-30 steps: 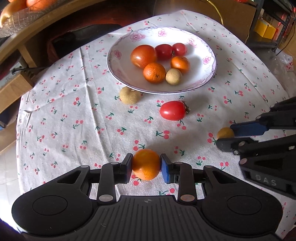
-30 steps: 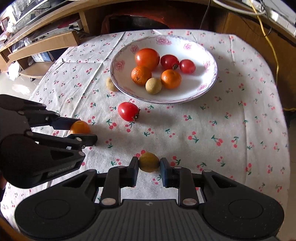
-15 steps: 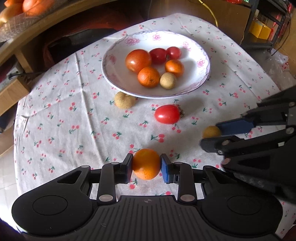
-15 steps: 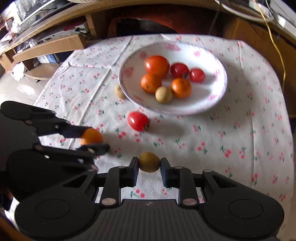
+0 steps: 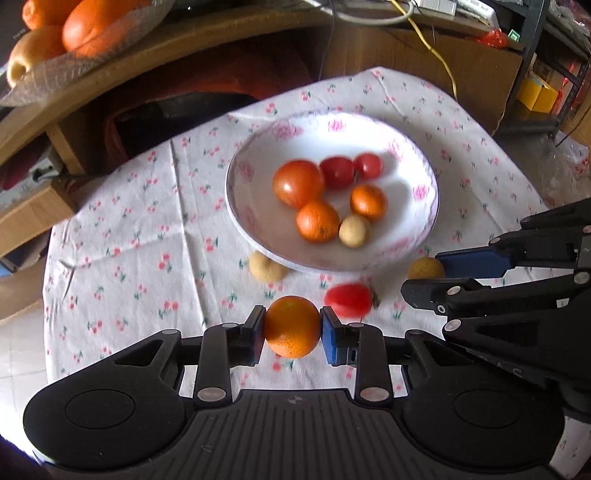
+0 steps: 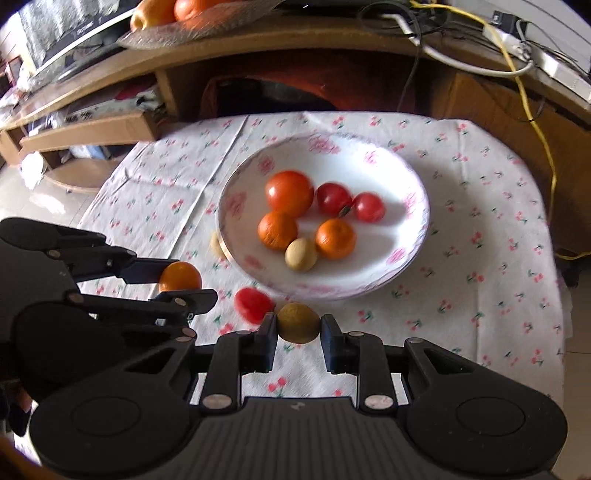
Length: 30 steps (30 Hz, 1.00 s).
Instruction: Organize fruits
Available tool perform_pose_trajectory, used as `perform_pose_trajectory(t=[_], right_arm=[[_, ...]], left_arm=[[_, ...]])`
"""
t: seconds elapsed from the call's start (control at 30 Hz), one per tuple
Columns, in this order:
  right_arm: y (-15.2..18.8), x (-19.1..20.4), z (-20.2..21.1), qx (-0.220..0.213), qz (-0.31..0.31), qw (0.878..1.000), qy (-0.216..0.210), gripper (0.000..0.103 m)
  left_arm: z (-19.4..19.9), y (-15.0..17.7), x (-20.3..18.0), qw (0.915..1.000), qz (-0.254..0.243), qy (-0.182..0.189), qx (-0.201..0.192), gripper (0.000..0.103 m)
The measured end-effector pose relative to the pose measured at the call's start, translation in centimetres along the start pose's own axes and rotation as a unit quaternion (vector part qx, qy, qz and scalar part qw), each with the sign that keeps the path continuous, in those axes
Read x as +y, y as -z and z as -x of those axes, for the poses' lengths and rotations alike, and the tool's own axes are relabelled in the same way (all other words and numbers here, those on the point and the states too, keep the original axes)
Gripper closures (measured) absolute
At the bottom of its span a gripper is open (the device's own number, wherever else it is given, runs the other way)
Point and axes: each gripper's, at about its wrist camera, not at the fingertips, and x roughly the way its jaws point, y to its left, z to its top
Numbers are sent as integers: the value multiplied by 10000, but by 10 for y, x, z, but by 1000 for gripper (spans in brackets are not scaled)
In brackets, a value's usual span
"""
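My left gripper (image 5: 292, 328) is shut on an orange (image 5: 292, 326), held above the flowered tablecloth (image 5: 140, 236). My right gripper (image 6: 298, 325) is shut on a small brown-yellow fruit (image 6: 298, 322), also lifted. A white flowered plate (image 5: 258, 229) ahead holds several fruits: a big tomato (image 5: 297, 183), small red tomatoes, two oranges, a pale longan. On the cloth before the plate lie a red tomato (image 5: 348, 300) and a pale longan (image 5: 266, 266). The right wrist view shows the left gripper (image 6: 181, 285) with its orange (image 6: 180, 277), and the red tomato (image 6: 253, 304).
A wooden shelf curves behind the table, carrying a glass dish of oranges (image 5: 77, 26). Cables (image 6: 532, 88) run along the back right. A yellow box (image 5: 535, 92) sits on a rack at far right. The tablecloth's edges drop off left and right.
Both grippers have risen with their fruits and moved forward toward the plate. The table looks farther below, and the red tomato now sits just ahead of both grippers.
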Motion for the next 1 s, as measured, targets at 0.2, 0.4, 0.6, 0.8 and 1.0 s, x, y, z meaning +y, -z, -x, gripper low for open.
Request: perform_pose_trajectory(t=[0.2, 0.4, 0.6, 0.8, 1.0], right_arm=[[-18, -14, 6, -208, -152, 9996, 97, 77], [-39, -26, 3, -293, -210, 9991, 221, 77], [-55, -39, -2, -329, -274, 9987, 292, 77], [-64, -45, -10, -332, -278, 9984, 375, 77], [-75, -49, -17, -340, -215, 9984, 386, 77]], left_arm=[[0, -26, -4, 9998, 36, -62, -166, 64], [-4, -51, -5, 9996, 41, -120, -253, 65], [-10, -68, -5, 9986, 24, -128, -512, 66], [-18, -78, -4, 9985, 52, -140, -523, 65], [-24, -87, 1, 9984, 135, -122, -534, 65]])
